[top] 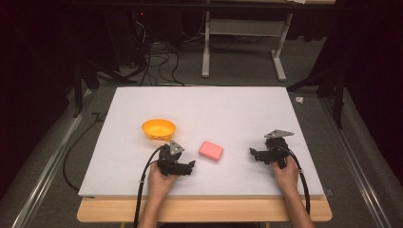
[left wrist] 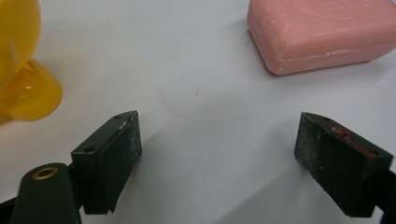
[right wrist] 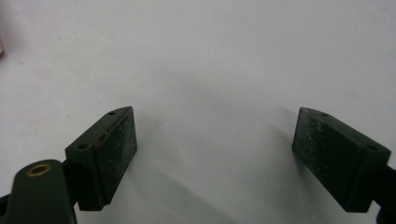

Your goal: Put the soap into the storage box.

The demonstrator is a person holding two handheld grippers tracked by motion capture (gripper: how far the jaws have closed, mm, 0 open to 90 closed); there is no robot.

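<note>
A pink bar of soap (top: 211, 150) lies flat near the middle of the white board, and in the left gripper view the soap (left wrist: 322, 32) sits ahead and to the right of the jaws. An orange bowl (top: 158, 129) stands to the soap's left; its rounded side (left wrist: 21, 70) shows at that view's left edge. My left gripper (top: 183, 167) rests low on the board, just left of the soap, open with nothing between its fingers (left wrist: 112, 154). My right gripper (top: 259, 154) is out to the soap's right, open over bare board (right wrist: 215, 154).
The white board (top: 204, 109) lies on a wooden table (top: 204, 211) whose front edge shows beneath the person's forearms. Beyond the board are grey carpet, loose cables (top: 157, 61) and a white desk frame (top: 242, 42).
</note>
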